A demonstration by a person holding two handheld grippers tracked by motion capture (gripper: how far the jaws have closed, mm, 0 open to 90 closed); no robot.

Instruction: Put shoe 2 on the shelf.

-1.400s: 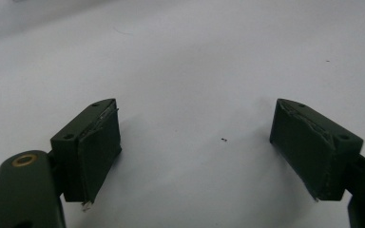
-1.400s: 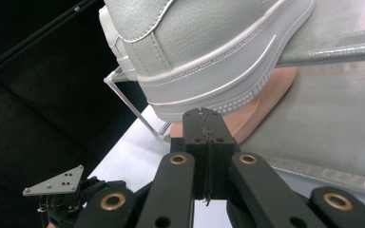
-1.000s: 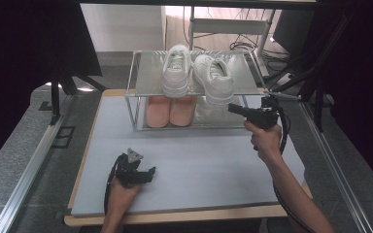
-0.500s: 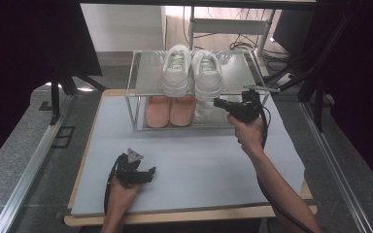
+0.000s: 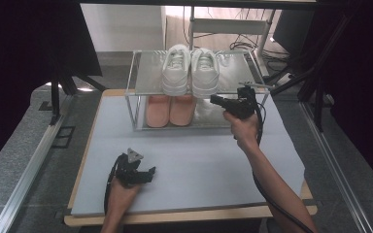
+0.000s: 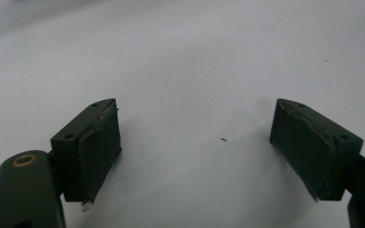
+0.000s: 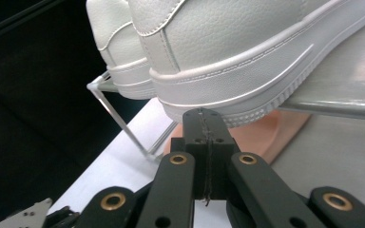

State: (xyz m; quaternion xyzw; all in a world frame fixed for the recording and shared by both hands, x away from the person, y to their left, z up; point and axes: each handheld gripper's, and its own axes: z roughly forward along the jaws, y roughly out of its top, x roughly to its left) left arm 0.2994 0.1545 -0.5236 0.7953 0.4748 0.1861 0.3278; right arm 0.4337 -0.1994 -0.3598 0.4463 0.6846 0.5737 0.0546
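Two white sneakers stand side by side on the top shelf of a clear rack (image 5: 235, 68), heels toward me: the left one (image 5: 176, 70) and the right one (image 5: 204, 73). My right gripper (image 5: 215, 100) is shut with nothing in it. Its tips (image 7: 204, 116) sit at the sole edge of the right sneaker's heel (image 7: 247, 42), touching or nearly so. The other sneaker (image 7: 116, 47) is behind it. My left gripper (image 5: 145, 173) rests low on the table's front left. Its jaws (image 6: 195, 137) are open wide over bare white surface.
A pair of pink shoes (image 5: 169, 110) lies on the rack's lower shelf, one visible under the glass shelf (image 7: 273, 135). The white mat (image 5: 213, 160) covers the table in front of the rack. Dark stands and cables flank the table.
My right gripper has moved left to the right sneaker's heel. That sneaker has shifted left and straightened beside its partner. The left gripper has stayed put.
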